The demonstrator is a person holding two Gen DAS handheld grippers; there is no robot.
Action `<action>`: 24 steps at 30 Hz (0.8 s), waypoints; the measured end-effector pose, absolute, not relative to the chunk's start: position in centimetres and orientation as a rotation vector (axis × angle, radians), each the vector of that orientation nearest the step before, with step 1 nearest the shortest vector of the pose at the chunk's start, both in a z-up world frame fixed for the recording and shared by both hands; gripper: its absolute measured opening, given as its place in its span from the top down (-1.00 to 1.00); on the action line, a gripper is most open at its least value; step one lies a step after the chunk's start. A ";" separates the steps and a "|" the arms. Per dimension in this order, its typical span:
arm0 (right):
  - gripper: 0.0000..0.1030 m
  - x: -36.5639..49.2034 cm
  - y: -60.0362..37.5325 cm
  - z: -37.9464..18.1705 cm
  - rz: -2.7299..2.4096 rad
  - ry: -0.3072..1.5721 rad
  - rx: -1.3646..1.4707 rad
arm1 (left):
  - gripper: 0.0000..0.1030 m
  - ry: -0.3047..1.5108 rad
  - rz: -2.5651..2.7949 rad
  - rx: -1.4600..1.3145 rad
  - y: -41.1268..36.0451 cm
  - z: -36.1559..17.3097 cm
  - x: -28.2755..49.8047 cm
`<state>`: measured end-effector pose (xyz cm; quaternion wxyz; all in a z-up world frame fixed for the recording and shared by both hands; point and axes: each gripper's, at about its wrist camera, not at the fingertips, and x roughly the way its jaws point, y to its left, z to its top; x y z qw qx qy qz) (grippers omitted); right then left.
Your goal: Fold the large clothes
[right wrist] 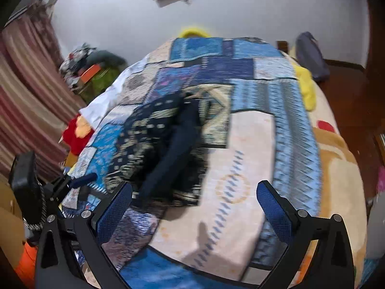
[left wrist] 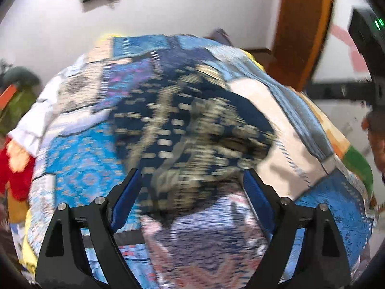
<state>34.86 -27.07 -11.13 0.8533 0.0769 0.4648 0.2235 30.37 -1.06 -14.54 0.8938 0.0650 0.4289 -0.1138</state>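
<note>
Your left gripper [left wrist: 191, 180] hangs wide open and empty, the dark garment [left wrist: 192, 130] bunched just ahead between its fingers. Your right gripper [right wrist: 195, 192], equally spread and empty, sees it [right wrist: 168, 149] ahead-left, long axis running away up the bed [right wrist: 252, 144]. Left's nearer.

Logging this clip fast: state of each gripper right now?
Left gripper: open, above the crumpled dark navy gold-patterned garment, holding nothing.
Right gripper: open, empty, over the blue patchwork bedspread.
</note>
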 end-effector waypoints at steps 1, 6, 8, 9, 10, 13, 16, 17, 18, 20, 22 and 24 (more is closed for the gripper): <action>-0.99 34.9 -25.9 -11.0 0.489 0.979 0.152 | -0.75 0.877 -0.202 0.124 0.1 -14.2 30.4; -0.99 35.4 -20.0 -11.6 0.578 0.986 0.081 | -0.78 0.913 -0.091 0.054 4.5 -15.3 32.3; -0.99 35.8 -18.0 -12.4 0.591 0.991 0.037 | -0.78 0.956 -0.087 0.004 5.4 -16.5 33.4; -0.99 36.1 -17.0 -13.2 0.590 0.995 0.006 | -0.78 0.977 -0.093 -0.024 5.5 -17.3 33.9; -0.99 36.4 -16.4 -13.8 0.584 0.999 -0.015 | -0.78 0.994 -0.097 -0.041 5.5 -18.0 34.0; -0.99 37.8 -15.4 -16.9 0.543 1.060 -0.091 | -0.96 1.023 -0.107 -0.078 5.3 -20.2 34.9; -0.99 39.5 -16.5 -20.6 0.471 1.131 -0.148 | -1.00 1.047 -0.122 -0.128 5.0 -22.3 35.4; -0.99 40.1 -17.7 -21.9 0.470 1.161 -0.122 | -1.00 1.064 -0.131 -0.152 4.9 -23.1 35.4; -0.99 40.5 -18.8 -22.8 0.476 1.187 -0.079 | -1.00 1.068 -0.136 -0.165 4.8 -23.4 35.5; -0.99 40.9 -21.1 -23.6 0.481 1.203 -0.002 | -1.00 1.049 -0.135 -0.177 4.7 -23.5 35.1; -0.99 40.6 -22.7 -23.3 0.460 1.176 -0.003 | -1.00 1.042 -0.131 -0.172 4.6 -23.4 34.8; -0.99 40.2 -23.8 -23.1 0.452 1.173 0.009 | -1.00 1.036 -0.123 -0.151 4.3 -23.1 34.5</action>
